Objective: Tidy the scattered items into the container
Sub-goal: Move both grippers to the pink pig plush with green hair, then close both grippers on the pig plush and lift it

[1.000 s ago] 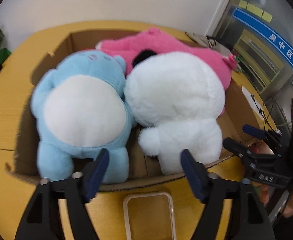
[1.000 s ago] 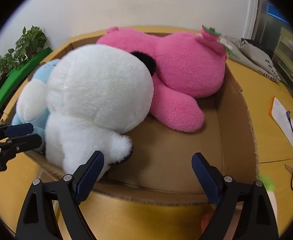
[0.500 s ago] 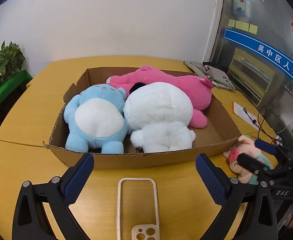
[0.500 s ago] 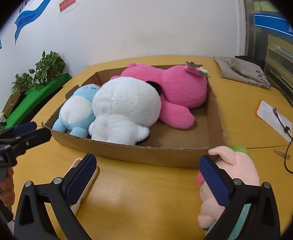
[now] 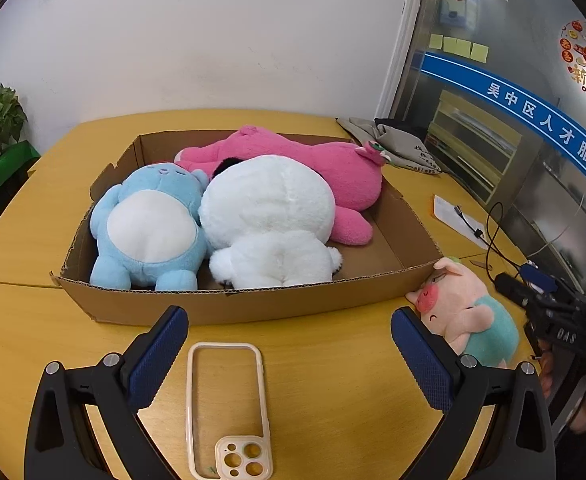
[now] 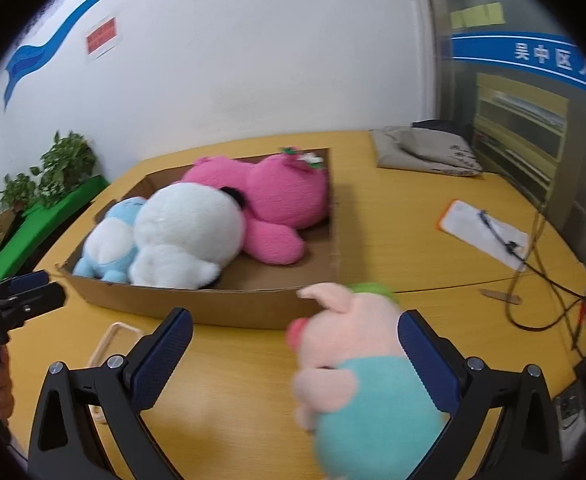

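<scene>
Both hand-held grippers (image 5: 289,344) farther back.

Pig plush (image 6: 357,364) is being smeared by motion blur in right wrist view; its lower body is being cut off by the frame's bottom edge. Phone case (image 6: 111,336) is being largely hidden behind the left finger there. Pink plush (image 5: 333,172) is being partly covered by white plush (image 5: 269,216).

Brown cardboard box (image 5: 253,304): pink plush (image 5: 333,168), white plush (image 5: 269,216), light-blue plush (image 5: 149,224) with white belly. Pig plush (image 5: 469,316): pale pink, teal body. Phone case (image 5: 229,408): cream.
</scene>
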